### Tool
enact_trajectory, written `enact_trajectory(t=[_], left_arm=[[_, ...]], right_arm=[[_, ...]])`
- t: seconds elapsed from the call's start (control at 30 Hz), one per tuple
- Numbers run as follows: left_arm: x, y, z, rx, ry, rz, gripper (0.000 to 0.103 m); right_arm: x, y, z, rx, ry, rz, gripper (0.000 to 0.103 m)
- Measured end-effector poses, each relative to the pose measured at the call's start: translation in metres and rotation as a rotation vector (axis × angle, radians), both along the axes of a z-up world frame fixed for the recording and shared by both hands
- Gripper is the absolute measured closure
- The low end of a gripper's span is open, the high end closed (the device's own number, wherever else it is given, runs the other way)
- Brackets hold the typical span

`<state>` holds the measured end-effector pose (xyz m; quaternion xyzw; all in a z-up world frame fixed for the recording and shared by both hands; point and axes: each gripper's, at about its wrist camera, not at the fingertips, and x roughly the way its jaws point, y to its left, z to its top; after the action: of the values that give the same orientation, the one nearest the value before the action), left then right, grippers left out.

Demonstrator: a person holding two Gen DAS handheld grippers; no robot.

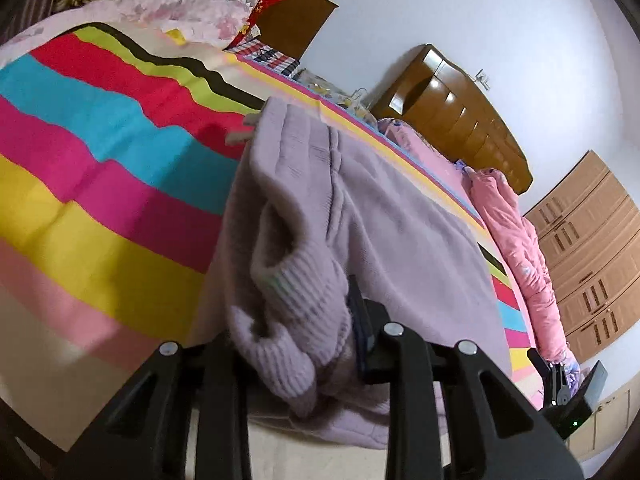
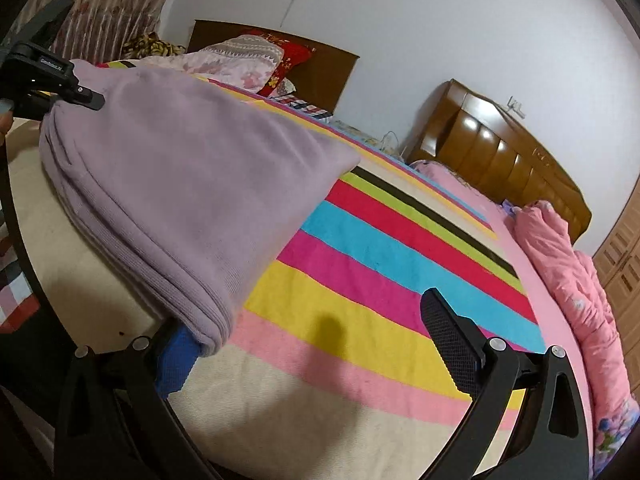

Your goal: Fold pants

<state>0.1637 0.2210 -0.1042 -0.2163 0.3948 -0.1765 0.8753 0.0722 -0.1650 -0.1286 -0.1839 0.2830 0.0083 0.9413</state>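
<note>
The lilac knit pants (image 1: 360,216) lie folded on the striped blanket (image 1: 100,140). My left gripper (image 1: 304,344) is shut on the ribbed waistband, which bunches between its fingers and is lifted a little. In the right wrist view the pants (image 2: 180,184) lie at the left. My right gripper (image 2: 320,344) is open; its left blue pad (image 2: 176,364) sits under the near corner of the pants and its right finger (image 2: 452,344) is free over the blanket (image 2: 360,280). The left gripper (image 2: 60,84) shows at the far corner of the pants.
A pink quilt (image 2: 576,300) lies bunched along the right edge of the bed. A wooden headboard (image 2: 500,160) stands behind it. Pillows and bedding (image 2: 248,60) are piled at the far end. Wooden cabinets (image 1: 588,252) line the right wall.
</note>
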Motion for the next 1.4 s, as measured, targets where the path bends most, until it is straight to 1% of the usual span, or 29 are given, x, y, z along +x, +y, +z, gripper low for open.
enact_trajectory(t=[0.03, 0.13, 0.17, 0.2, 0.23, 0.27, 0.3, 0.33, 0.4, 0.47, 0.5, 0.53, 0.57, 0.6, 0.63, 0.67, 0.7, 0.73, 0.77, 0.87, 0.97, 1.07, 1.13, 1.2, 1.27, 1.3, 1.33, 1.37, 1.4], left_arm=[[-0.001, 0.002, -0.002, -0.016, 0.001, 0.008, 0.076], [-0.010, 0.003, 0.003, -0.019, -0.001, 0.030, 0.067], [-0.013, 0.001, 0.011, -0.007, 0.000, 0.049, 0.059], [-0.018, 0.001, 0.019, 0.031, -0.015, 0.093, 0.040], [-0.029, 0.004, 0.032, 0.093, -0.051, 0.166, 0.028], [-0.046, 0.008, 0.052, 0.209, -0.135, 0.306, 0.018], [-0.055, 0.008, 0.066, 0.285, -0.191, 0.388, 0.018], [-0.063, 0.005, 0.082, 0.341, -0.256, 0.423, 0.018], [-0.067, -0.010, 0.105, 0.360, -0.335, 0.355, 0.018], [-0.063, -0.043, 0.117, 0.374, -0.388, 0.217, 0.017], [-0.059, -0.057, 0.116, 0.382, -0.393, 0.156, 0.017], [-0.052, -0.073, 0.111, 0.408, -0.389, 0.093, 0.017], [-0.047, -0.085, 0.105, 0.442, -0.382, 0.055, 0.017], [-0.037, -0.103, 0.087, 0.520, -0.358, 0.000, 0.019], [-0.033, -0.107, 0.074, 0.563, -0.332, -0.013, 0.025], [-0.026, -0.109, 0.053, 0.623, -0.266, -0.019, 0.045], [-0.019, -0.105, 0.025, 0.648, -0.167, -0.025, 0.047], [-0.026, -0.098, 0.012, 0.627, -0.204, -0.027, 0.047], [-0.033, -0.095, 0.009, 0.628, -0.234, -0.036, 0.047], [-0.039, -0.099, 0.011, 0.643, -0.217, -0.042, 0.047], [-0.036, -0.097, 0.012, 0.595, -0.211, -0.033, 0.047], [-0.041, -0.083, 0.008, 0.583, -0.223, -0.023, 0.047], [-0.036, -0.082, 0.010, 0.587, -0.225, -0.021, 0.047], [-0.033, -0.081, 0.012, 0.580, -0.220, -0.016, 0.047], [-0.035, -0.082, 0.012, 0.576, -0.223, -0.010, 0.047], [-0.035, -0.083, 0.012, 0.581, -0.226, -0.007, 0.047], [-0.035, -0.084, 0.012, 0.583, -0.227, -0.005, 0.047], [-0.036, -0.083, 0.012, 0.581, -0.228, -0.006, 0.047], [-0.037, -0.083, 0.013, 0.581, -0.229, -0.006, 0.047]], right_arm=[[0.000, -0.001, 0.000, 0.005, -0.004, 0.002, 0.006], [-0.005, -0.002, 0.004, -0.005, 0.009, 0.066, 0.006], [-0.007, -0.005, 0.007, 0.000, 0.025, 0.100, 0.006], [-0.013, -0.008, 0.011, 0.024, 0.049, 0.156, 0.006], [-0.018, -0.011, 0.015, 0.049, 0.056, 0.189, 0.007], [-0.024, -0.016, 0.024, 0.108, 0.055, 0.234, 0.007], [-0.028, -0.022, 0.033, 0.178, 0.051, 0.264, 0.008], [-0.029, -0.027, 0.045, 0.275, 0.045, 0.299, 0.008], [-0.024, -0.023, 0.061, 0.374, 0.026, 0.348, 0.011], [-0.010, -0.007, 0.074, 0.435, 0.007, 0.389, 0.024], [0.000, 0.003, 0.078, 0.452, 0.008, 0.382, 0.036], [0.010, 0.014, 0.080, 0.465, 0.016, 0.367, 0.044], [0.015, 0.022, 0.078, 0.470, 0.026, 0.362, 0.048], [0.023, 0.033, 0.074, 0.459, 0.047, 0.357, 0.052], [0.027, 0.040, 0.068, 0.438, 0.069, 0.353, 0.055], [0.031, 0.051, 0.056, 0.386, 0.118, 0.362, 0.056], [0.028, 0.061, 0.040, 0.333, 0.166, 0.375, 0.058], [0.024, 0.067, 0.028, 0.297, 0.189, 0.387, 0.057], [0.016, 0.065, 0.022, 0.293, 0.142, 0.398, 0.057], [0.021, 0.054, 0.024, 0.365, 0.172, 0.395, 0.057], [0.020, 0.057, 0.025, 0.336, 0.168, 0.394, 0.057], [0.018, 0.054, 0.024, 0.349, 0.173, 0.386, 0.057], [0.018, 0.052, 0.035, 0.365, 0.193, 0.373, 0.057], [0.010, 0.048, 0.041, 0.389, 0.152, 0.350, 0.057], [0.012, 0.036, 0.042, 0.415, 0.115, 0.293, 0.050], [0.015, 0.034, 0.037, 0.417, 0.135, 0.274, 0.045], [0.020, 0.033, 0.028, 0.416, 0.182, 0.269, 0.044], [0.020, 0.034, 0.019, 0.403, 0.193, 0.287, 0.044], [0.014, 0.036, 0.016, 0.373, 0.153, 0.302, 0.044]])
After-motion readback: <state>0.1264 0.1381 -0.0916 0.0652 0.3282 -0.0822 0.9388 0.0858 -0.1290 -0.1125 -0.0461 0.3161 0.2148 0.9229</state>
